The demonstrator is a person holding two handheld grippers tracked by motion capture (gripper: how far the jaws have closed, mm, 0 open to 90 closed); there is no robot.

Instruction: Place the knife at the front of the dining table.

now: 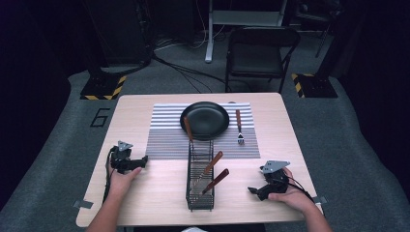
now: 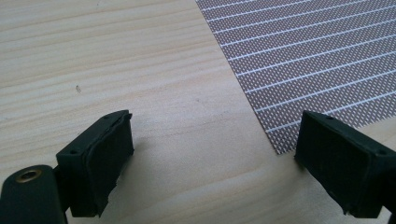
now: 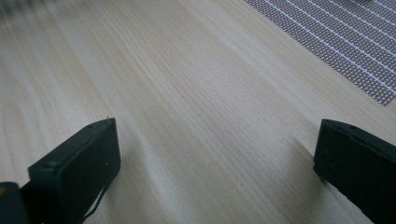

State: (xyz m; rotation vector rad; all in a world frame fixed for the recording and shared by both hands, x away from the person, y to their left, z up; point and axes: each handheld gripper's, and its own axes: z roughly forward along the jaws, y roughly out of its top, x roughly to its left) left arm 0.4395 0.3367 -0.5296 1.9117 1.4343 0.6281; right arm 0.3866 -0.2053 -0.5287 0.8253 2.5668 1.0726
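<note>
Left gripper (image 1: 143,160) and right gripper (image 1: 252,190) rest on the table (image 1: 145,193), jaws open and empty, flanking the wire basket (image 1: 200,180) holding 2 utensils (image 1: 212,172).

1. The one sign I can read is a large dark figure "6" (image 1: 99,117) marked on the grey floor (image 1: 58,145). It lies beyond my left gripper (image 1: 143,160), off the table's (image 1: 145,193) far left corner.
2. Nothing on the table near my jaws carries any lettering that I can make out.
</note>
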